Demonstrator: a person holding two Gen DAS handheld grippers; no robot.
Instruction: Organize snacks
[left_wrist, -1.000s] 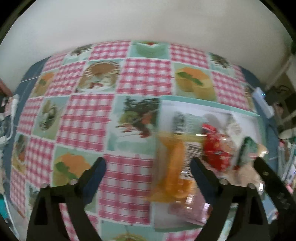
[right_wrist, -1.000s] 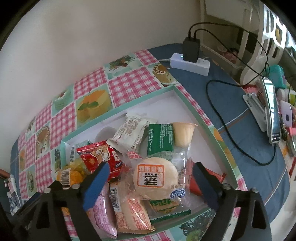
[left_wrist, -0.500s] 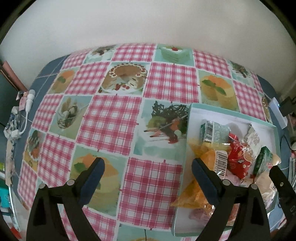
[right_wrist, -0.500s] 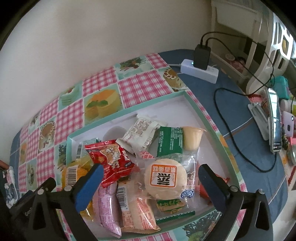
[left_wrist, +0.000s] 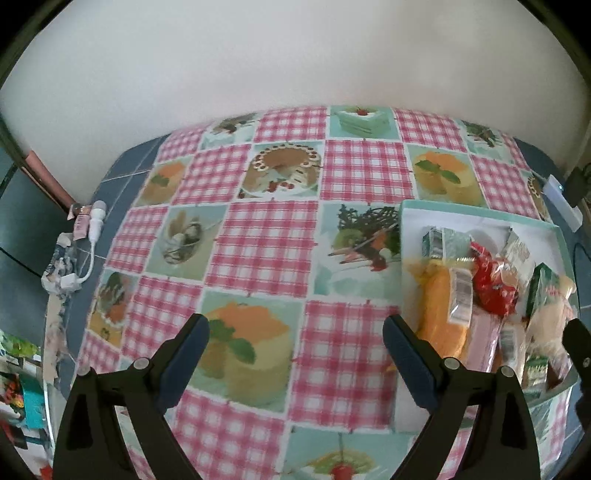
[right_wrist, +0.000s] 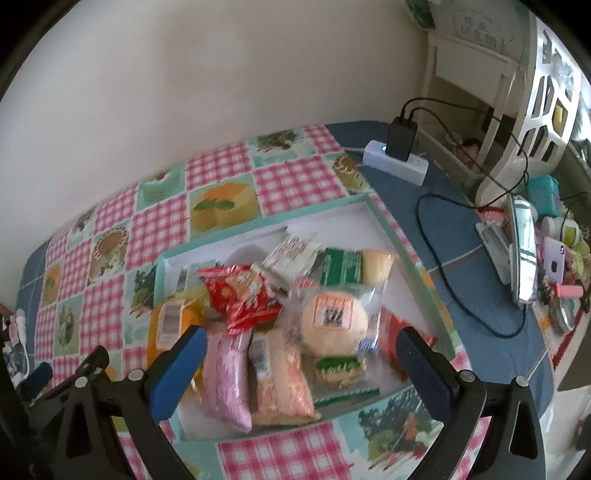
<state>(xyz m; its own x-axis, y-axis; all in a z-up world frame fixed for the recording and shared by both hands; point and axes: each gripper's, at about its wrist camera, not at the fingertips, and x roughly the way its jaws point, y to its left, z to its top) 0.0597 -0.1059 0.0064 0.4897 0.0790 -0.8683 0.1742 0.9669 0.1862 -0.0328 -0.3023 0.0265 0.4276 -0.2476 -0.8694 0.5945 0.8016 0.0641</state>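
Note:
A shallow teal-rimmed white box (right_wrist: 258, 223) (left_wrist: 476, 212) lies on the checked tablecloth and holds several snack packs. Among them are a red packet (right_wrist: 243, 299) (left_wrist: 493, 284), an orange pack (left_wrist: 441, 314) (right_wrist: 168, 321), a round bun in clear wrap (right_wrist: 334, 319), a pink pack (right_wrist: 225, 373) and a green packet (right_wrist: 340, 267). My right gripper (right_wrist: 301, 369) hangs open above the near end of the box, nothing touching its pads. My left gripper (left_wrist: 297, 354) stands open over bare tablecloth left of the box, its right finger beside the box's near left corner.
The pink-checked tablecloth (left_wrist: 266, 243) with cake pictures covers the table up to a pale wall. Right of the box lie a white power strip (right_wrist: 395, 164) with a black charger, black cables (right_wrist: 436, 258), a phone on a stand (right_wrist: 522, 251) and clutter. A white cable (left_wrist: 90, 236) lies at the left edge.
Both grippers have pulled back and risen from the box, so more of the table shows. The left view has swung left off the snacks. The right jaws have widened a little.

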